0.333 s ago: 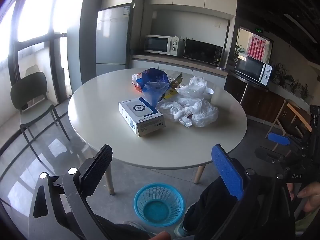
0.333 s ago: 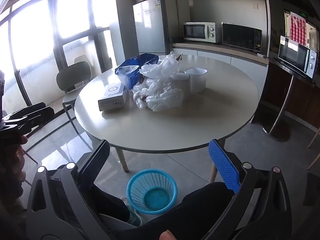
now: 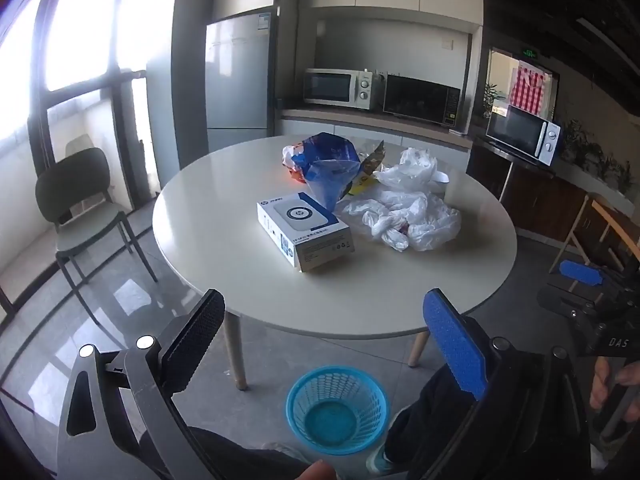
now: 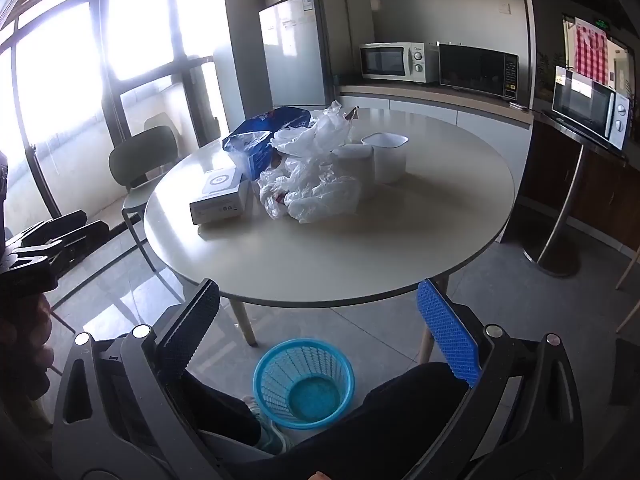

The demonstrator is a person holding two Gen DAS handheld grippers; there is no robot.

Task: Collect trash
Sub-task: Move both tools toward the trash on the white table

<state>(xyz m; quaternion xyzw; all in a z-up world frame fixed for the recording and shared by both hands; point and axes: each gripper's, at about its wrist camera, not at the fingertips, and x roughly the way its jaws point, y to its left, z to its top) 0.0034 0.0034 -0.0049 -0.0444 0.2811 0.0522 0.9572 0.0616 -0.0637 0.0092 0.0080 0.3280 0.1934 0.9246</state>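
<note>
I have both claws held back from the round counter [image 3: 224, 248], each with its fingers spread wide apart and nothing between them. The left claw [image 3: 324, 336] hangs over the near edge of the counter; the right claw [image 4: 316, 312] does the same in its own view, tilted downward.

The trash sits in a cluster toward the middle and far side of the counter. Nearest to me on the left lies a white and blue box [image 3: 306, 230], flat on its broad face. Just behind it stands a crumpled blue bag [image 3: 328, 164], touching or nearly touching the box. To the right of the box lies a heap of crumpled white plastic bags [image 3: 408, 216], with another white bag [image 3: 412, 168] bunched up behind it. From the right wrist view I see two white cups [image 4: 386, 156] standing upright beyond the plastic heap.

On the floor, in front of the counter and between my legs, stands a blue mesh wastebasket [image 3: 337, 410], upright, well apart from the trash above.
</note>
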